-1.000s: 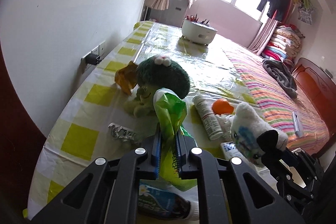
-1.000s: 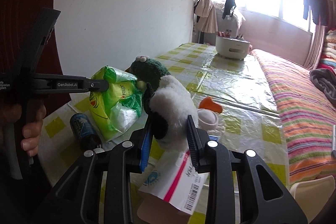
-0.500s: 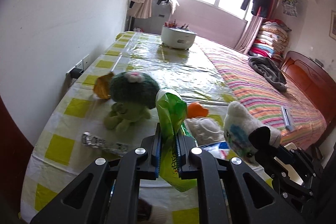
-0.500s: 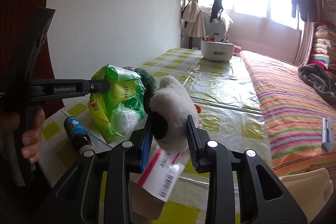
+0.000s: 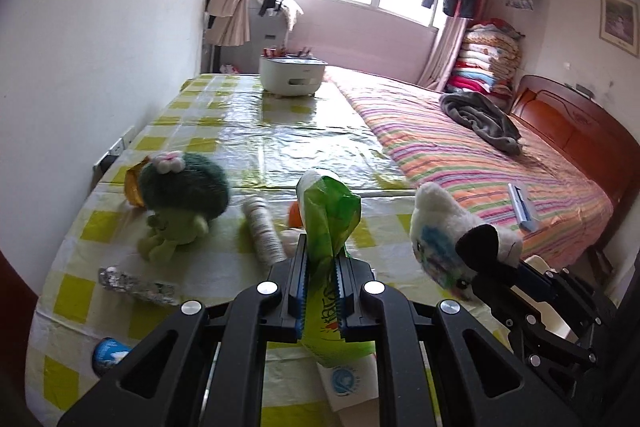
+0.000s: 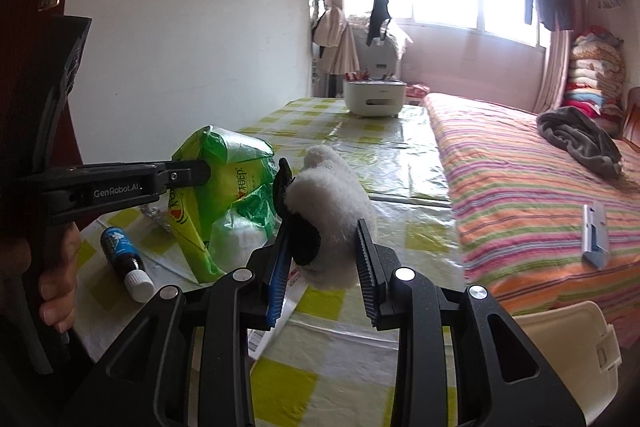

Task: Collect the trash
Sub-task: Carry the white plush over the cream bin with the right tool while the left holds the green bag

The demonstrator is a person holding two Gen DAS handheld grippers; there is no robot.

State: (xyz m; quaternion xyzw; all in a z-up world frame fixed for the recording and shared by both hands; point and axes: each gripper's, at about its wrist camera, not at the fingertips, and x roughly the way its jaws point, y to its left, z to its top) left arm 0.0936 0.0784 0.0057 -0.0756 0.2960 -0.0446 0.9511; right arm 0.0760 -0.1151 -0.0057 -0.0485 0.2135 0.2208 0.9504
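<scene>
A: What lies at the left of the desk (image 5: 248, 143) in the left wrist view?

B: An orange wrapper (image 5: 134, 185) at the wall edge, touching a green broccoli plush toy (image 5: 180, 197). In front of the toy lies a crumpled foil wrapper (image 5: 136, 287), and nearer the camera the blue end of a small dark bottle (image 5: 106, 355) shows. The cloth on the desk is yellow-and-white check under clear plastic.

A: And in the middle?

B: The left gripper (image 5: 320, 267) has its jaws clamped on a green plastic bag (image 5: 326, 215), which hangs lifted above the desk. Behind it a white tube (image 5: 262, 227) lies on the cloth, with something orange beside it that is too hidden to name. A white card box (image 5: 348, 383) lies under the bag.

A: To the right?

B: The right gripper (image 6: 324, 247) has its jaws pressed on a white sheep plush toy (image 6: 332, 207) with a black face, held off the desk just beside the bag. In the right wrist view the bag bulges, with white stuff inside, and a hand (image 6: 56, 267) grips the left tool's handle.

A: Further right?

B: A bed with a striped cover (image 5: 480, 163), a grey garment (image 5: 480, 115) on it, and a small blue-and-white box (image 5: 522, 207). At the desk's far end stands a white tub (image 5: 292, 75). A white bin rim (image 6: 560, 339) shows at lower right.
</scene>
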